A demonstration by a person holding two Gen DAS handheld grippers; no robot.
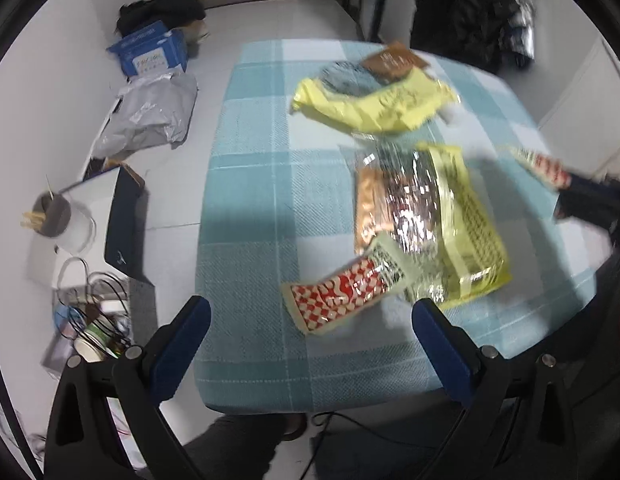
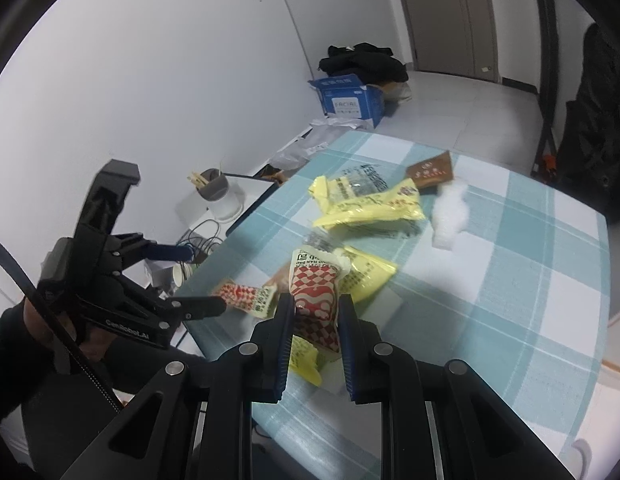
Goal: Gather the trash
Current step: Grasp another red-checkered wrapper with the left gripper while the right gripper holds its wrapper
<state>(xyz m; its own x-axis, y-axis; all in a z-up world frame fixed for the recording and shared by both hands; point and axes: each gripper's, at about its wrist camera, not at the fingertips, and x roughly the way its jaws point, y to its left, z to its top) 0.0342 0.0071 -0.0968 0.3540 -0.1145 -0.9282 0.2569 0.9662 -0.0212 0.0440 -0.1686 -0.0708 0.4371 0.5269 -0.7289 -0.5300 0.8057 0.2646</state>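
Your right gripper point(image 2: 315, 307) is pinching a red-and-white checkered snack wrapper point(image 2: 315, 300) between its blue pads, the packet standing up out of the jaws above the near part of the table point(image 2: 510, 320). Your left gripper point(image 1: 310, 316) hangs over the table's near edge with its fingers spread wide and nothing between them. Just past its tips a second red-and-white checkered wrapper point(image 1: 342, 292) lies flat on the teal plaid cloth, its far end overlapping a crumpled silver-and-yellow foil bag point(image 1: 434, 224). Farther on sits a pale yellow bag point(image 1: 374, 108), touching a clear printed wrapper point(image 2: 360, 178). Beyond these lie a brown packet point(image 2: 430, 170) and, just beside it, a white foam scrap point(image 2: 450, 212). On the floor along the wall stands a blue cardboard box point(image 2: 352, 100).
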